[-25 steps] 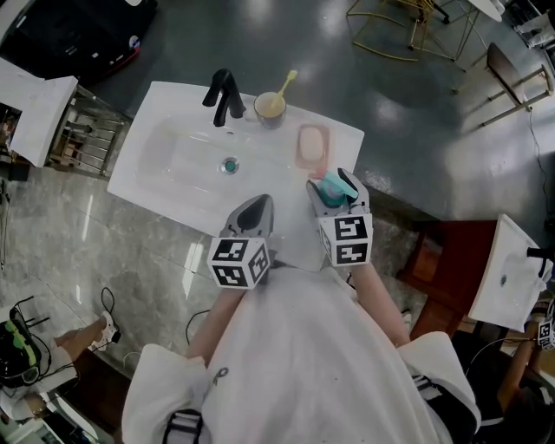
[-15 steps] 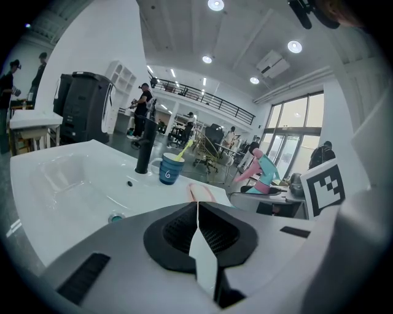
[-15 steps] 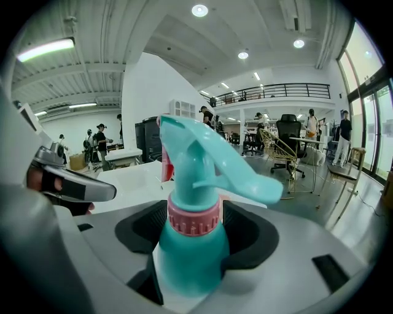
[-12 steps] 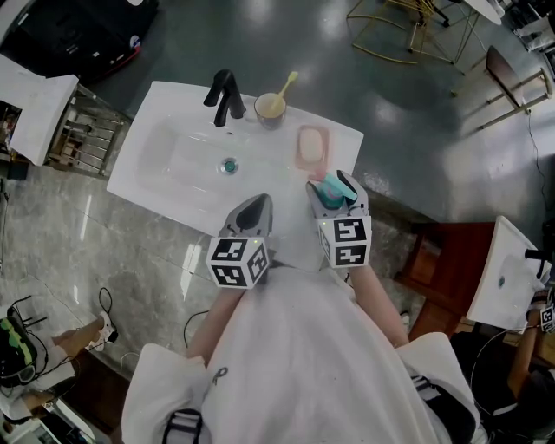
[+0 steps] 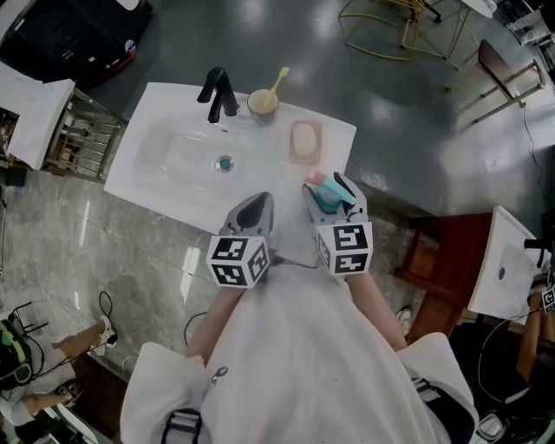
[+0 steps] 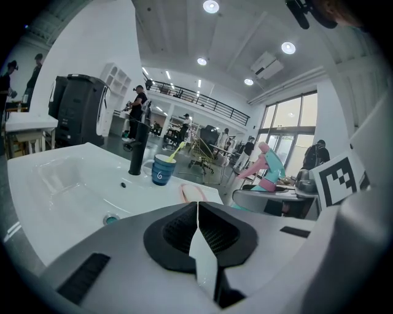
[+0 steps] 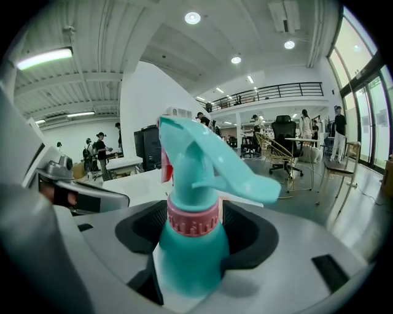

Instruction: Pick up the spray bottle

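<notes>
Right gripper [image 5: 333,199] clamped on teal spray bottle [image 7: 191,245], its trigger head sticking out past the jaws; left gripper [image 6: 198,228] jaws together, empty, just beside.

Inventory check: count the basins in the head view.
2. One basin lies centre-left, bearing a black faucet; a second basin sits at the right edge. Others may be hidden.

A glossy dark grey floor [image 5: 408,121] meets pale marble tiles [image 5: 78,234]. A gold wire chair [image 5: 408,35] stands there. Round ceiling lights [image 6: 210,7] and tall windows [image 6: 288,122] brighten the white hall.
</notes>
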`<state>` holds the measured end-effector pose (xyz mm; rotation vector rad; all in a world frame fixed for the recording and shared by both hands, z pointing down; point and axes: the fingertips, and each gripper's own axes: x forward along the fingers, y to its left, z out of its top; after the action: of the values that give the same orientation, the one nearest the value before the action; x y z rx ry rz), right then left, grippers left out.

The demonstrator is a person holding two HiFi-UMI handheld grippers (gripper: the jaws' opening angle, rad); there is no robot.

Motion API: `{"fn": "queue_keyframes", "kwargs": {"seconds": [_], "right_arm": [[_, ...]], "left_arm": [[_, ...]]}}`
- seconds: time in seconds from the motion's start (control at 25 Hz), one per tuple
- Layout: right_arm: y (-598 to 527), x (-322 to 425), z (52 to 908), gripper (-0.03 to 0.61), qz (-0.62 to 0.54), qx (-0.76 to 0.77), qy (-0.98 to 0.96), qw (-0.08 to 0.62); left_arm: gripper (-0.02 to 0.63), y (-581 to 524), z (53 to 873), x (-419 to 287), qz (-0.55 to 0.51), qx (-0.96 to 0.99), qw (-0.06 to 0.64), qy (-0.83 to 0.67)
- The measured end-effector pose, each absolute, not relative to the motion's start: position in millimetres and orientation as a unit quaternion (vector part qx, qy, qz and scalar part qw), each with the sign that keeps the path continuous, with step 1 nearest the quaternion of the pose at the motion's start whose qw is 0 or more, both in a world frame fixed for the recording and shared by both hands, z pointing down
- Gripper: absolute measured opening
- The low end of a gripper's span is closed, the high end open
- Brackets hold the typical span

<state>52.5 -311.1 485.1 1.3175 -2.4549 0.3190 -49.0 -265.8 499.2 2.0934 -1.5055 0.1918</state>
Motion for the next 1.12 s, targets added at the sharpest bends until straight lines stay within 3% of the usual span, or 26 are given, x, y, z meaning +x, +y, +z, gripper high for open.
{"fn": "queue_keyframes", "kwargs": {"seconds": [1.12], "right_arm": [[-245.6, 102.9, 461.0, 0.292, 0.101, 0.490, -0.852, 0.154]], "left_arm": [[0.031, -233.3, 486.5, 25.0, 0.059, 0.822, 0.252, -0.507]]}}
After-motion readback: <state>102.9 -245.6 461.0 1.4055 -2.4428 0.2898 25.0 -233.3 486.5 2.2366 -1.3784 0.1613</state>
